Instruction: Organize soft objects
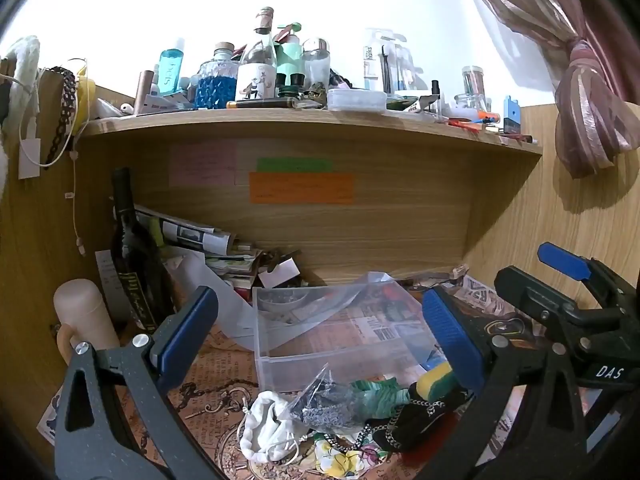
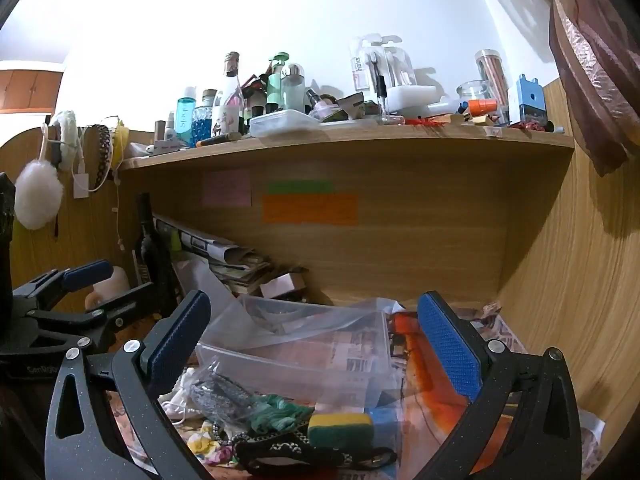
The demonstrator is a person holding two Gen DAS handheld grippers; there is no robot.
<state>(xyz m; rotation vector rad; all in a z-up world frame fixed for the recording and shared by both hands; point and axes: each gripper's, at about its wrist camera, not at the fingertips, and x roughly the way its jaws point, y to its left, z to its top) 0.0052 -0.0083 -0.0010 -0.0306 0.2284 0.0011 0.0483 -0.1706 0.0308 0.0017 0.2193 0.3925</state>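
A pile of soft things lies on the desk before a clear plastic box (image 1: 320, 344): a white cloth pouch (image 1: 266, 428), a green fabric piece (image 1: 376, 396), a yellow-green sponge (image 1: 436, 380), a black chained purse (image 1: 416, 420) and a floral cloth (image 1: 340, 458). My left gripper (image 1: 320, 340) is open and empty above the pile. In the right wrist view my right gripper (image 2: 316, 348) is open and empty over the box (image 2: 304, 344), with the sponge (image 2: 340, 428), green fabric (image 2: 280, 414) and purse (image 2: 304, 456) below. The right gripper also shows in the left wrist view (image 1: 568, 280).
A dark wine bottle (image 1: 132, 256), stacked newspapers (image 1: 192, 236) and a cream mug (image 1: 84, 320) stand at the desk's back left. A crowded shelf (image 1: 312, 120) of bottles hangs above. Wooden walls close both sides. A curtain (image 1: 592, 80) hangs at right. The left gripper shows in the right wrist view (image 2: 68, 292).
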